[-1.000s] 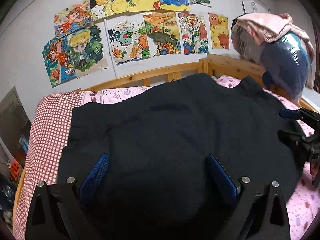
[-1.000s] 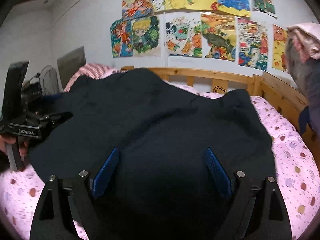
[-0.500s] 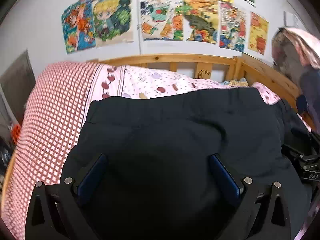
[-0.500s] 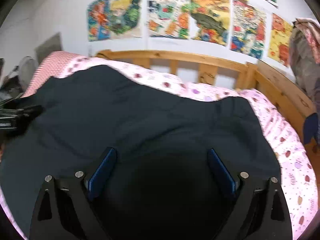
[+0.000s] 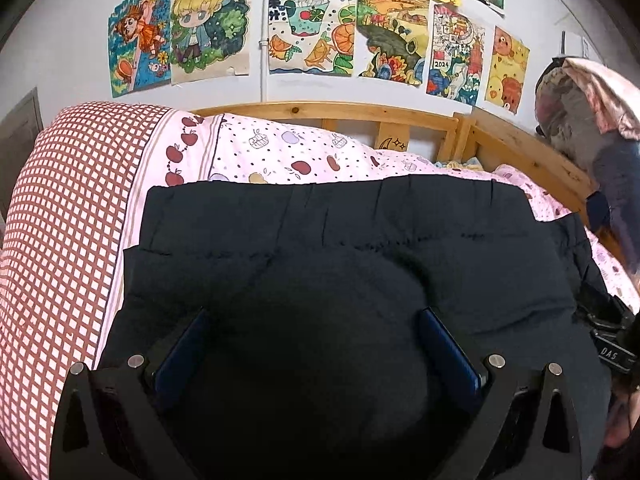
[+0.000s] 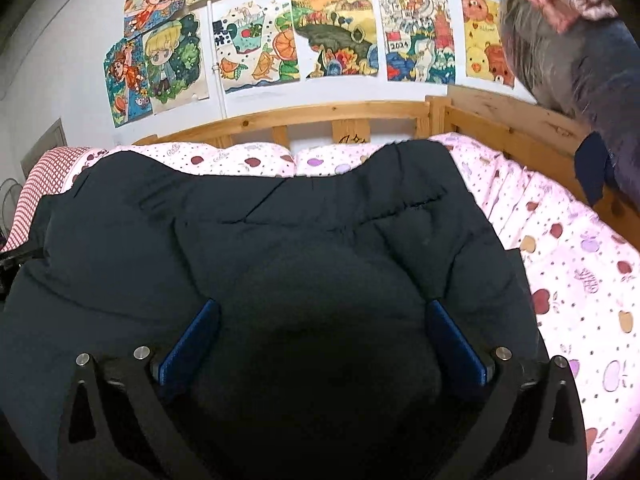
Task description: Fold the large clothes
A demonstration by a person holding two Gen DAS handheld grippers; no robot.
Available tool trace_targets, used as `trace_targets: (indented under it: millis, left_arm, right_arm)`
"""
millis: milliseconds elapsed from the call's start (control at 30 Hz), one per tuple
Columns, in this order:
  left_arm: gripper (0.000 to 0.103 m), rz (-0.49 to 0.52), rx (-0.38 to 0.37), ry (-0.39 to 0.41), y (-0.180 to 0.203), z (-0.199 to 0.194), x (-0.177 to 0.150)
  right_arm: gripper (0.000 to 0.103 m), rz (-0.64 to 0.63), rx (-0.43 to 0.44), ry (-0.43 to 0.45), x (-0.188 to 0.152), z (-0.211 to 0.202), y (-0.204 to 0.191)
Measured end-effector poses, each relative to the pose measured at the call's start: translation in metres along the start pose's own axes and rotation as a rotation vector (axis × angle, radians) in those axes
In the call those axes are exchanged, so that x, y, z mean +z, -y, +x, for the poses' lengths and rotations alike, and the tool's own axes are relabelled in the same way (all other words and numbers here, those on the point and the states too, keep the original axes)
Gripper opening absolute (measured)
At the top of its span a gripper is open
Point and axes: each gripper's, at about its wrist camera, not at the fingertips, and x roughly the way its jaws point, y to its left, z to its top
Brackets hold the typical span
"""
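Left wrist view shows our left tongs spread wide over the black garment, which lies on the bed. Our right tongs are likewise spread above it.

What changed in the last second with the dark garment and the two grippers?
The dark garment was carried forward and laid over itself, so its far edge now lies nearer and more of the pink bedding shows. Both the left gripper and the right gripper remain open, fabric between their fingers. Headboard unchanged.
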Motion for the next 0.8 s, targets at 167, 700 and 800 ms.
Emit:
trace_targets:
  millis: [167,700,800]
  left_arm:
    - [0.103,-0.008,-0.004,-0.034,-0.003,0.012,0.004]
    - [0.103,-0.032,-0.019,-0.059,-0.007,0.026,0.002]
    - [0.103,-0.033,-0.021,-0.057,-0.007,0.026,0.002]
  right_arm:
    - [0.102,0.033,0.04,-0.022,-0.002,0.018,0.01]
    - [0.102,0.069,0.074,-0.014,-0.012,0.029,0.015]
    - [0.102,0.07,0.076,-0.009,-0.013,0.029,0.015]
